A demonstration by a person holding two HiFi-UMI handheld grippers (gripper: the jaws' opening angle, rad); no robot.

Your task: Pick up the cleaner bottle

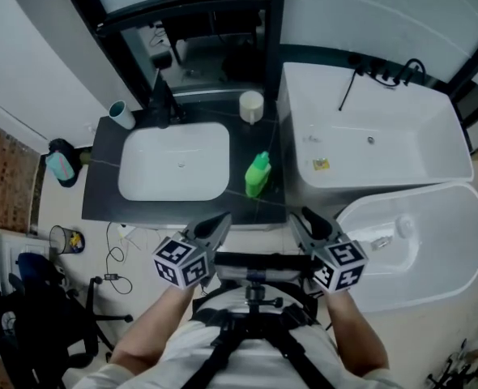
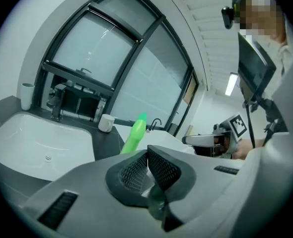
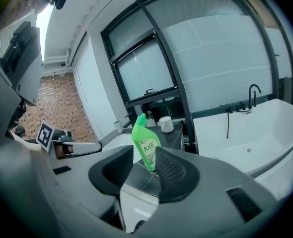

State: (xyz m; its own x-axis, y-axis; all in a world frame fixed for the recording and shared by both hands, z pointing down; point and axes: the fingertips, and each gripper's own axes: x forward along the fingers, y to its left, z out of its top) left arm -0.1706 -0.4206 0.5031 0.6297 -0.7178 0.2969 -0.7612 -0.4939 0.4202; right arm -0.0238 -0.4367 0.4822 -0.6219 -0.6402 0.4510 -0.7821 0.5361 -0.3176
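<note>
The green cleaner bottle (image 1: 258, 174) stands upright on the dark counter (image 1: 101, 197), just right of the white sink. Both grippers hover in front of the counter's near edge, short of the bottle and apart from it. My left gripper (image 1: 223, 220) is shut with nothing between its pads; in the left gripper view (image 2: 146, 155) the bottle (image 2: 134, 138) rises just beyond the closed jaws. My right gripper (image 1: 302, 215) is open and empty. In the right gripper view (image 3: 144, 155) the bottle (image 3: 145, 145) shows through the gap, farther off on the counter.
A white sink basin (image 1: 174, 162) with a black faucet (image 1: 164, 104) fills the counter's left. A teal cup (image 1: 121, 114) and a white cup (image 1: 251, 106) stand at the back. A white bathtub (image 1: 369, 136) lies to the right and a rounded white fixture (image 1: 417, 233) nearer. A bin and cables lie on the floor at the left.
</note>
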